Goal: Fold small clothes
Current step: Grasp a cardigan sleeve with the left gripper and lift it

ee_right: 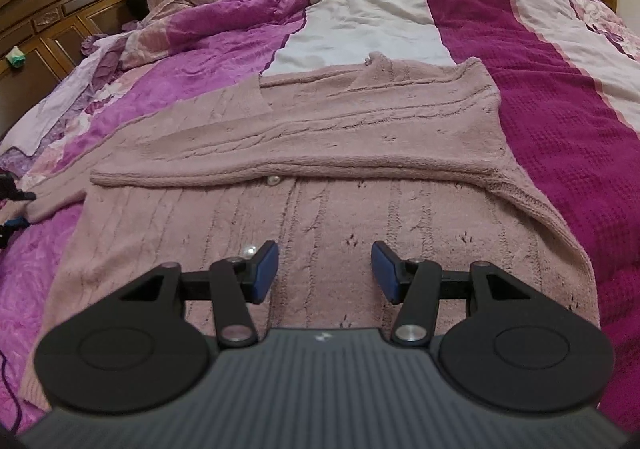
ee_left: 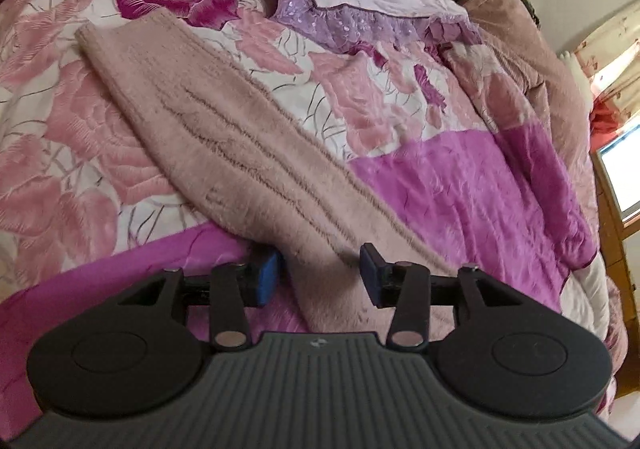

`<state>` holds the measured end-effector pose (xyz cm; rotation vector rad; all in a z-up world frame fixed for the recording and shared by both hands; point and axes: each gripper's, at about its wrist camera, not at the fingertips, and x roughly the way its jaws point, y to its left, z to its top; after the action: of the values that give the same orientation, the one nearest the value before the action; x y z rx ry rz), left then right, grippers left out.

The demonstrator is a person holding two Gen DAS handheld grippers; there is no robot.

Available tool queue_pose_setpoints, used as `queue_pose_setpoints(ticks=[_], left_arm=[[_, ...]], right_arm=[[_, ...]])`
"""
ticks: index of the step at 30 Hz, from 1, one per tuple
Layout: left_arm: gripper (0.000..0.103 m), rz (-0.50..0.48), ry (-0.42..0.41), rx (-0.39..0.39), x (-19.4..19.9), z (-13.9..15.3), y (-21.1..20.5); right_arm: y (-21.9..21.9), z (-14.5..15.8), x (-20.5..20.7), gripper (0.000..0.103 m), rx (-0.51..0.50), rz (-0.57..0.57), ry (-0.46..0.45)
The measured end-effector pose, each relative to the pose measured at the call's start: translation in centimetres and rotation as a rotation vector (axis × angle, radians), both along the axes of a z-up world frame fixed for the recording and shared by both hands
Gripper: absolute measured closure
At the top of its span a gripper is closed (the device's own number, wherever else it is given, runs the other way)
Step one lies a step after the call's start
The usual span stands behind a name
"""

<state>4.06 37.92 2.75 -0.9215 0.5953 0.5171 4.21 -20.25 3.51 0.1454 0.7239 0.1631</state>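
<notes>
Across the lower centre of the right wrist view lies the pink knit cardigan (ee_right: 280, 217), spread on the bedspread (ee_right: 560, 129) — one sleeve (ee_right: 320, 137) already folded across the chest, running from centre left to the shoulder at upper right. A button (ee_right: 273, 180) shows just under the sleeve's edge, another by the left pad.

Right gripper (ee_right: 324, 273): jaws about half open, nothing between the pads, hovering over the body panel near the button line. Whether the tips touch the knit I can't tell.

Left gripper (ee_left: 318, 277): also about half open. The other sleeve (ee_left: 224, 137) runs from upper left of that frame down to the bottom centre and passes between the pads (ee_left: 267, 275), but they aren't pressing on it — not a grip. The left pad sits at or under the sleeve's edge; exact contact is unclear.

Judgement: step in hand is the second sleeve fold.
- Close on the sleeve at the cuff end or a full edge, not a pinch of fuzz; the knit looks thick and floppy, so it will sag.
- Lift low and lay it parallel over the first sleeve.
- Use the right gripper to pin the body so the first fold doesn't drag.
- Risk: a pad snagging the cable stitches or the quilt underneath.
</notes>
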Motion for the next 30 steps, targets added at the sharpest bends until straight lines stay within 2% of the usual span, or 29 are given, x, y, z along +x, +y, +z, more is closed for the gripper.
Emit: queue_pose_setpoints(ticks=[5, 9, 13, 17, 19, 24, 30], left_arm=[[0.05, 0.007, -0.022, -0.002, 0.8, -0.1, 0.5], [0.05, -0.007, -0.018, 0.054, 1.4, 0.0, 0.3], [0.072, -0.049, -0.002, 0.149, 1.6, 0.6, -0.5], [0.085, -0.084, -0.058, 0.132, 1.2, 1.3, -0.7], [0.088, -0.106, -0.089, 0.148, 1.0, 2.2, -1.2], [0.089, -0.175, -0.197, 0.183, 0.4, 5.5, -3.4], [0.089, -0.276, -0.276, 0.281, 0.5, 10.2, -8.0]], right_arm=[[0.2, -0.1, 0.2, 0.049, 0.005, -0.007, 0.007], [0.0, -0.2, 0.2, 0.049, 0.01, -0.013, 0.01], [-0.3, -0.1, 0.1, 0.049, 0.019, -0.022, 0.006], [-0.9, -0.1, 0.1, 0.05, 0.042, -0.039, 0.006], [-1.0, -0.1, 0.1, 0.05, 0.051, -0.048, 0.004], [-1.2, -0.1, 0.0, 0.049, 0.064, -0.06, -0.002], [-1.7, 0.1, -0.3, 0.049, 0.078, -0.074, -0.015]])
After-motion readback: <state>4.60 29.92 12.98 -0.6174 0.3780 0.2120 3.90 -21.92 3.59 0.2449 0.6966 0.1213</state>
